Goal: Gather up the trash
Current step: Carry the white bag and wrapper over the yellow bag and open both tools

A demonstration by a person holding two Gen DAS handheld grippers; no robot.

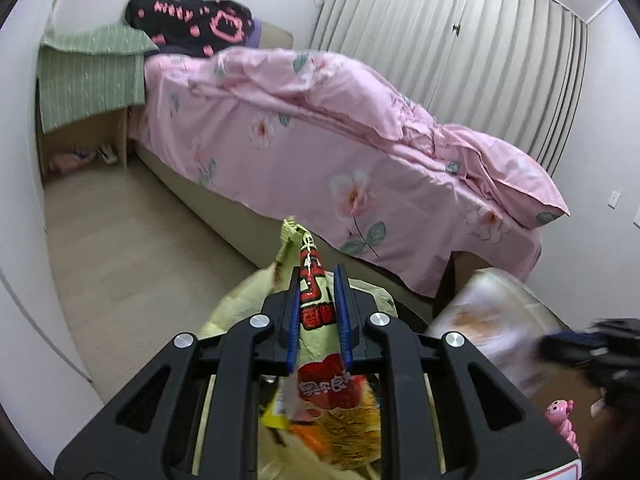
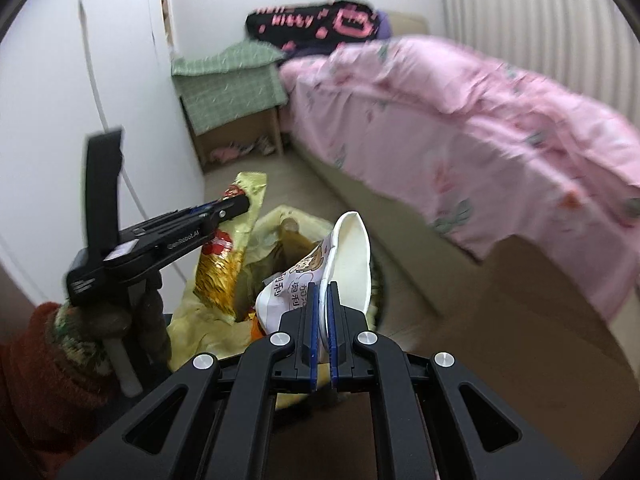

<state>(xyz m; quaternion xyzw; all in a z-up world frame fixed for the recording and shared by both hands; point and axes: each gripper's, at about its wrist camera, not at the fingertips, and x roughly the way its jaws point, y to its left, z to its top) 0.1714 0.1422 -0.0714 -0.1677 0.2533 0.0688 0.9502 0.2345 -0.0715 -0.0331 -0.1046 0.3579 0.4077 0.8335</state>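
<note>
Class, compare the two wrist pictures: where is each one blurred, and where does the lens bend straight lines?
Left wrist view: the snack wrapper in the left tongs is sharp, the right tongs at the edge smear; the curtain pleats bow. Right wrist view: the pink duvet is motion-blurred, the crushed paper cup stays sharp; dark corners frame both views.

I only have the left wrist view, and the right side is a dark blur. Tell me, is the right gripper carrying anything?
Observer: Yes. The right gripper is shut on a flattened paper cup.
Operator: Where's my snack wrapper relative to the bin?
Observer: The snack wrapper hangs from the left gripper over the yellow bin bag, its lower end inside the opening.
Operator: Who's holding the left gripper?
Observer: A gloved hand with a rust-red sleeve.
</note>
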